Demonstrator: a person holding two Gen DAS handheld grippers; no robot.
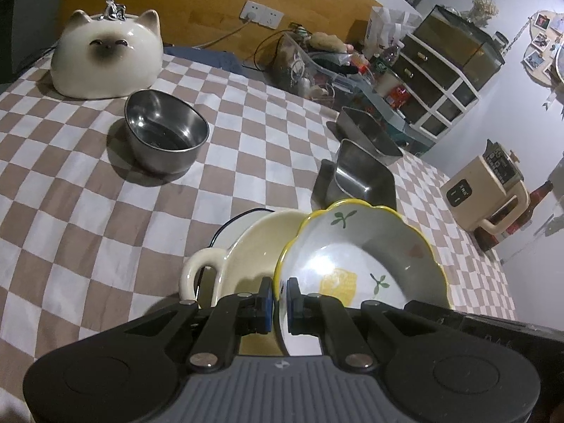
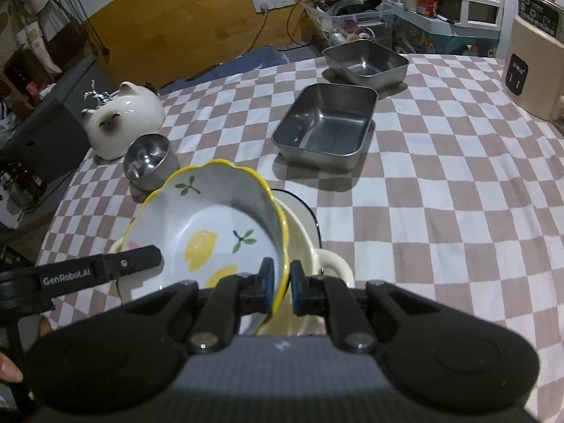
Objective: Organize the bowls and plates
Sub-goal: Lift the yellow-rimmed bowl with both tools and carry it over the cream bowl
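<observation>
A white lemon-print bowl (image 1: 356, 257) with a yellow scalloped rim is held tilted over a cream handled dish (image 1: 246, 246). My left gripper (image 1: 280, 292) is shut on its near rim. My right gripper (image 2: 280, 282) is shut on the opposite rim of the same bowl (image 2: 208, 225), above the cream dish (image 2: 317, 257). The left gripper's arm shows in the right wrist view (image 2: 98, 271). A round steel bowl (image 1: 165, 130) stands farther off on the checkered cloth. Two rectangular steel trays (image 2: 328, 123) (image 2: 366, 60) sit beyond.
A white cat-shaped ceramic (image 1: 105, 60) stands at the table's far corner. A clear bin of clutter (image 2: 349, 17) and drawers (image 1: 433, 81) line the back. A beige kettle (image 2: 532, 60) stands at the right edge. A white enamel plate (image 2: 303, 208) lies under the cream dish.
</observation>
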